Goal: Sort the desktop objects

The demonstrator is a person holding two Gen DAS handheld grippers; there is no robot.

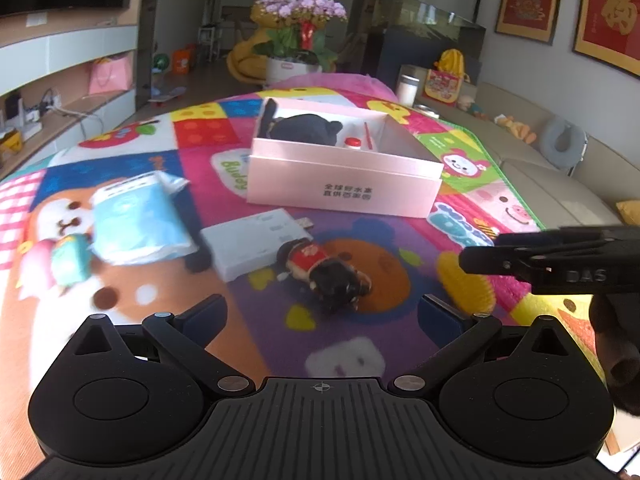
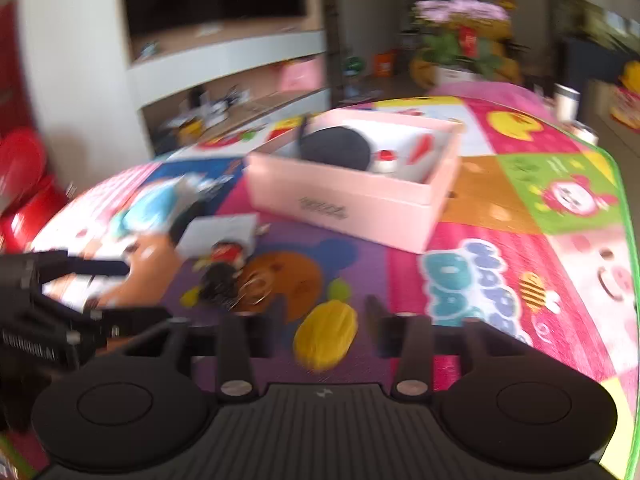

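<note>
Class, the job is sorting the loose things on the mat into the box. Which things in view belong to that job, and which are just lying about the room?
Belongs to the job:
pink box
tissue pack
white adapter
doll
yellow toy

Just lying about:
potted orchid
pink gift bag
grey neck pillow

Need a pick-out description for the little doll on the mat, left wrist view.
Start at the pink box in the middle of the colourful play mat. In front of it lies a flat white box; the doll lies right beside that, on its side. It alone has a red top and dark hair.
</note>
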